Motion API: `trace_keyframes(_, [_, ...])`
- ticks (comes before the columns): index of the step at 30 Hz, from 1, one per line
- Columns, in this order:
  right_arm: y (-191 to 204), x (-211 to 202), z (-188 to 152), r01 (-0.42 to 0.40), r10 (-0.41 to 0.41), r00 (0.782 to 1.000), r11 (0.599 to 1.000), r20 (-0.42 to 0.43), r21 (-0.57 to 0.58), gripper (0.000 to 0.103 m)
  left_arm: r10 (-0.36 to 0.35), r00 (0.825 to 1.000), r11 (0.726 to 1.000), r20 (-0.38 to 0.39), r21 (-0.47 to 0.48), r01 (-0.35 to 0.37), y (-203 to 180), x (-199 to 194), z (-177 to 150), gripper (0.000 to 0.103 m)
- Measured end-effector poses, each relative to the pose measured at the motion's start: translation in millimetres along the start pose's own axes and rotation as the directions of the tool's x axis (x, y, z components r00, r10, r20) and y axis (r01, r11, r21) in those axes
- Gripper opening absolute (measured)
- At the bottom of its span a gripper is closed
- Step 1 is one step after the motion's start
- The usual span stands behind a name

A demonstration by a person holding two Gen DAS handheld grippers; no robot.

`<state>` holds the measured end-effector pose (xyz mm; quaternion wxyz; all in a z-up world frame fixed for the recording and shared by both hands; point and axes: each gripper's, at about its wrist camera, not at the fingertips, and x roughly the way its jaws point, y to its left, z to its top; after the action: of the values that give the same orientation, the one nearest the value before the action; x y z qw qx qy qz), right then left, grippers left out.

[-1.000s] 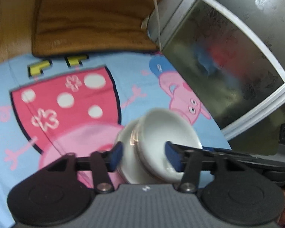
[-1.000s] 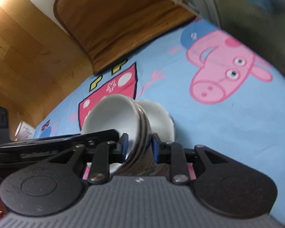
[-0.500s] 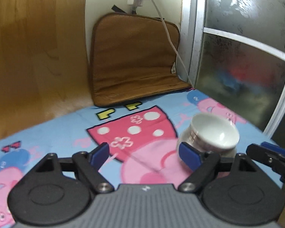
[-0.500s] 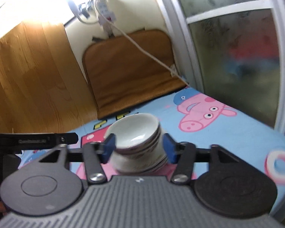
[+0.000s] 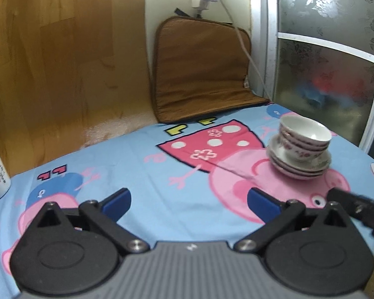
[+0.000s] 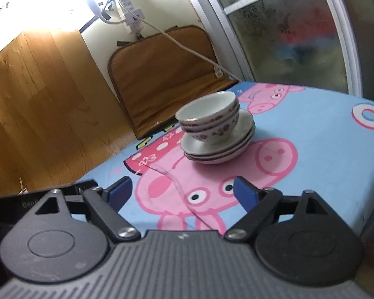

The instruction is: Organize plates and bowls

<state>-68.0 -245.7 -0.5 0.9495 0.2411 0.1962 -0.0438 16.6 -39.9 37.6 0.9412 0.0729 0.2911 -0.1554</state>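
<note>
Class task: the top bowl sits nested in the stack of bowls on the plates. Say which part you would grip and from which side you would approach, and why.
Grip the top bowl by its rim, one finger inside and one outside, coming from above. Only the rim stands clear; its wall is nested in the bowls below. The right gripper, jaws just opened and empty, faces it most directly.

Stack of bowls (image 6: 208,117) nested on stack of plates (image 6: 218,147), standing on cartoon-print tablecloth (image 6: 324,149) toward the table's far edge. Right gripper (image 6: 182,191): blue-padded jaws just opened wide, nothing between them, well short of the stack. Brown cushion (image 6: 162,74) behind, against the wall.
</note>
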Motion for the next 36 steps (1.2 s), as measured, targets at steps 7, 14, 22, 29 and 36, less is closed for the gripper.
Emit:
trace_keyframes(7, [17.9, -11.9, -3.1, 0.053, -0.053, 0.997, 0.999, 0.049, -0.007, 0.098, -0.005, 1.000, 0.998, 0.013, 0.060, 0.004, 12.1, 4.8, 10.4, 0.103])
trace_keyframes(14, [29.3, -15.5, -3.5, 0.123, -0.120, 0.989, 0.992, 0.089, -0.024, 0.099, -0.077, 0.997, 0.996, 0.019, 0.046, 0.076, 12.9, 10.6, 22.4, 0.103])
trace_keyframes(22, [36.6, -10.5, -6.4, 0.164, -0.160, 0.982, 0.986, 0.105, -0.038, 0.099, -0.074, 0.997, 0.994, 0.007, 0.085, 0.073, 10.0, 14.9, 9.1, 0.103])
trace_keyframes(29, [35.6, -6.1, -7.1, 0.165, -0.161, 0.983, 0.985, 0.086, -0.043, 0.099, -0.058, 0.998, 0.994, 0.013, 0.093, 0.056, 10.4, 14.3, 7.8, 0.103])
trace_keyframes(36, [32.2, -3.7, -6.0, 0.168, -0.165, 0.983, 0.985, 0.078, -0.034, 0.099, -0.051, 0.999, 0.992, -0.009, 0.118, 0.052, 5.8, 18.6, 4.0, 0.103])
